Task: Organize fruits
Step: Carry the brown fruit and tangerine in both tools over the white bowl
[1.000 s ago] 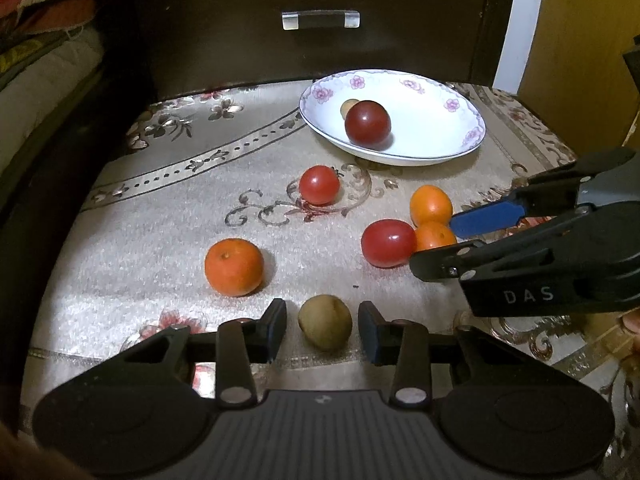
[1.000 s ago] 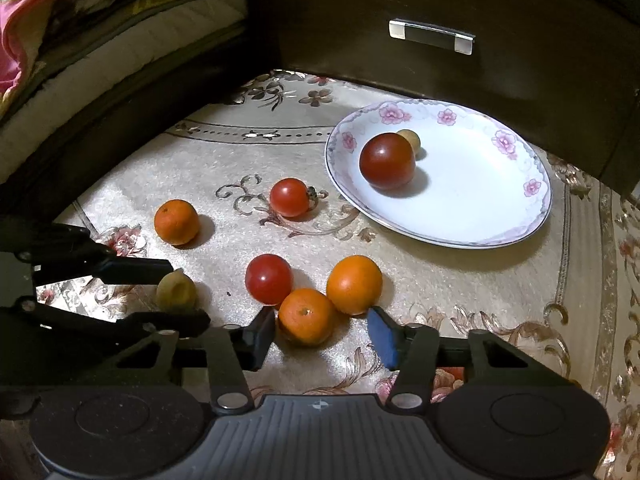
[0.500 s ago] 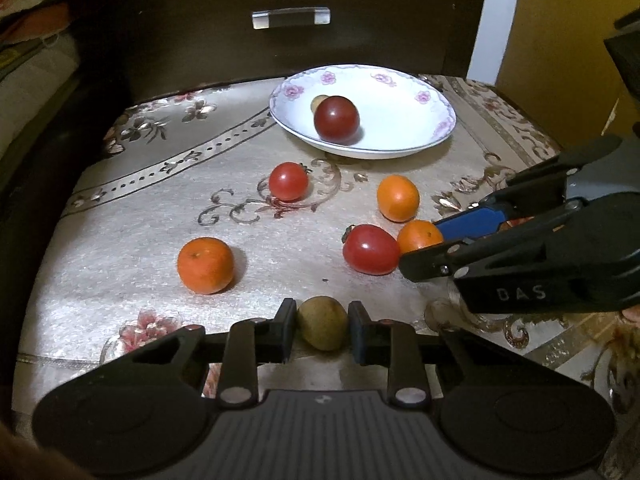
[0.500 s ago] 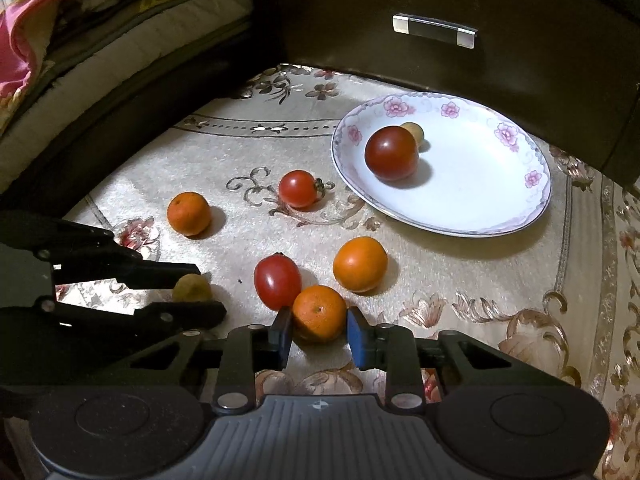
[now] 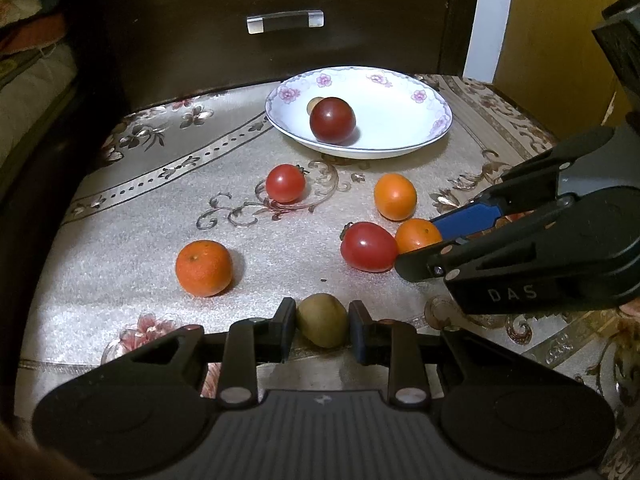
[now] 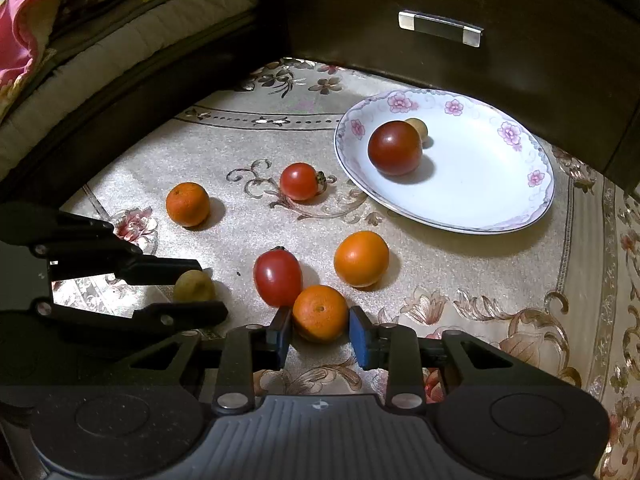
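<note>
Gripping the kiwi [image 5: 322,320] in my left jaws and the orange [image 6: 320,312] in my right; next, lift both ahead to the plate [image 6: 500,208].

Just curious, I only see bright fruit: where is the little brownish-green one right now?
In the left wrist view, the brownish-green fruit sits low centre, clamped in the left gripper, near the orange.

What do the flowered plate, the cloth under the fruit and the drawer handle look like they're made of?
Flowered plate: probably glazed ceramic or porcelain; glossy white with printed pink flowers and a thin dark rim line.
Cloth: woven fabric with a satin-like sheen; raised-looking scroll and flower patterns, maybe brocade.
Drawer handle: seemingly brushed metal with a clear or frosted middle; the look leaves it open.
</note>
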A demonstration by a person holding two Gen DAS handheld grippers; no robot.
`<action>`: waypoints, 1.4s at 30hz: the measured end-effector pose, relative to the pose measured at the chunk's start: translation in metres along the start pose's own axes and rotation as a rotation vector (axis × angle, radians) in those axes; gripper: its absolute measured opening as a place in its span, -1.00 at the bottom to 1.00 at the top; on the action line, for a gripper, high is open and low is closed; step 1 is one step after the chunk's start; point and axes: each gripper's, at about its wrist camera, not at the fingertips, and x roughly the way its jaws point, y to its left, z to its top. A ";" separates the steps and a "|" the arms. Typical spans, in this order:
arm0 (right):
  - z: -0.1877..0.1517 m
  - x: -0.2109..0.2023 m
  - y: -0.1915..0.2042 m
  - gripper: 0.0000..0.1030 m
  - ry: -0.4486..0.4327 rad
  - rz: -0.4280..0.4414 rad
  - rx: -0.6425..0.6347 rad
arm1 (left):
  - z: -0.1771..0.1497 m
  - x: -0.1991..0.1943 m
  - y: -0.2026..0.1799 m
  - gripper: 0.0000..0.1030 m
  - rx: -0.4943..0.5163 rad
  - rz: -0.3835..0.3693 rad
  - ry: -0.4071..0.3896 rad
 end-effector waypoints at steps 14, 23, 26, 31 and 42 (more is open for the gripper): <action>0.002 -0.003 -0.002 -0.50 0.015 -0.002 0.008 | 0.011 -0.005 -0.001 -0.35 -0.021 -0.031 -0.006; 0.006 -0.013 -0.007 -0.50 -0.015 -0.011 0.031 | 0.024 -0.008 -0.006 -0.35 -0.017 -0.028 -0.034; 0.007 -0.015 -0.008 -0.50 -0.021 -0.022 0.032 | 0.027 -0.008 -0.008 -0.35 -0.013 -0.026 -0.039; 0.007 -0.018 -0.011 -0.50 -0.031 -0.038 0.035 | 0.032 -0.009 -0.008 -0.35 -0.012 -0.026 -0.051; 0.011 -0.025 -0.014 -0.49 -0.059 -0.067 0.043 | 0.041 -0.009 -0.011 -0.35 -0.007 -0.022 -0.070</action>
